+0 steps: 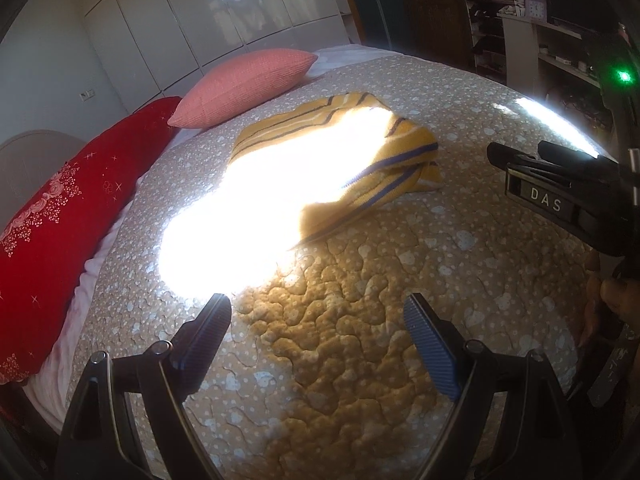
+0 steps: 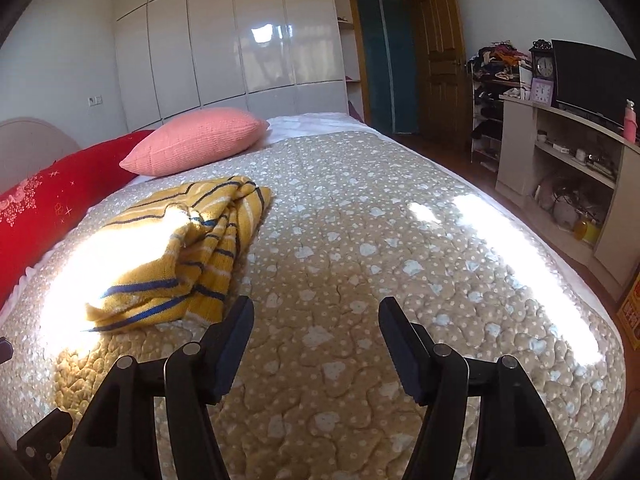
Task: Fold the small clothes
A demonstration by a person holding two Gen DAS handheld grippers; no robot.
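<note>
Left wrist view: the left gripper (image 1: 318,322) is spread wide, its two blue ribbed pads well apart with nothing between them, and it hangs above the quilted bedspread (image 1: 360,320) without visible contact. The yellow striped garment (image 1: 384,172) lies ahead of this claw, slightly to its right, bunched and partly folded on the bedspread; a strong patch of sunlight washes out its near-left portion, so that part cannot be read. The claw and the garment are apart. Farther ahead and to the left sit a pink pillow (image 1: 248,84) and a red pillow (image 1: 68,216). The right gripper (image 1: 516,156) enters from the right edge, level with the garment, its dark fingers pointing toward the cloth but short of it; from this angle its opening cannot be judged. Right wrist view: the right gripper (image 2: 316,320) is likewise spread wide, holding nothing, over bare bedspread (image 2: 400,240). The yellow striped garment (image 2: 180,252) lies ahead and to the left of this claw, its near corner just beside the left finger tip; contact cannot be confirmed. The pink pillow (image 2: 196,140) and red pillow (image 2: 44,212) lie beyond the garment, far left. A white wardrobe (image 2: 232,40) stands behind the bed.
</note>
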